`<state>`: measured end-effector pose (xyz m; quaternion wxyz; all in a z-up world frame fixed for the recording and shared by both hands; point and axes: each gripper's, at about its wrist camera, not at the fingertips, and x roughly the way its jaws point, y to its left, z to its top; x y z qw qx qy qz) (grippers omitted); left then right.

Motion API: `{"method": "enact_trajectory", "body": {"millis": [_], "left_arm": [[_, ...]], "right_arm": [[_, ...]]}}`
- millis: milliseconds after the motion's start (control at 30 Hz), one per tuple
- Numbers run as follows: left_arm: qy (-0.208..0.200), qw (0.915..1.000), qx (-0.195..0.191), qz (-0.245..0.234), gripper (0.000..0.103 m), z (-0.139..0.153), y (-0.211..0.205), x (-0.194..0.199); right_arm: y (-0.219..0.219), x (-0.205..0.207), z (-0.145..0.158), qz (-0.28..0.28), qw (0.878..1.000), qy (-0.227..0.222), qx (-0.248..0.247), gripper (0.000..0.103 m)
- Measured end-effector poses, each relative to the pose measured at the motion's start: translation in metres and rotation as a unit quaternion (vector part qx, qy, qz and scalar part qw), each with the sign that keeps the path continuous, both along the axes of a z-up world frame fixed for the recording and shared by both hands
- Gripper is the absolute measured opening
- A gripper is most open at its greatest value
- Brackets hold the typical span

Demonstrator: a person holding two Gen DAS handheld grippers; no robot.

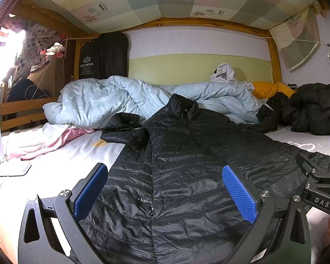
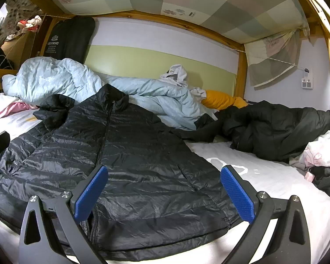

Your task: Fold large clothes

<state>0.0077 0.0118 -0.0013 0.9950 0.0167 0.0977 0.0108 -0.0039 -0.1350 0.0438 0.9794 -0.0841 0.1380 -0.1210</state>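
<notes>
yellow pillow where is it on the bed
The yellow pillow lies at the bed's far right in both views, between the blue duvet and the dark coat.

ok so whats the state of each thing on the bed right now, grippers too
black quilted puffer jacket: spread flat, zipped, unfolded
light blue duvet: crumpled in a heap
second black coat: bunched up
pink cloth: rumpled
left gripper: open, fingers above the jacket
right gripper: open, holding nothing
</notes>
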Motion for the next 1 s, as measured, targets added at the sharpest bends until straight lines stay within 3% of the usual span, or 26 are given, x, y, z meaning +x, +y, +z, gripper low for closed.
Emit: {"method": "enact_trajectory", "body": {"millis": [1000], "left_arm": [[0.0,1.0,0.002,0.0,0.103,0.0,-0.001,0.0007]], "right_arm": [[0.0056,0.0002,0.0004,0.0,1.0,0.002,-0.005,0.103]]}}
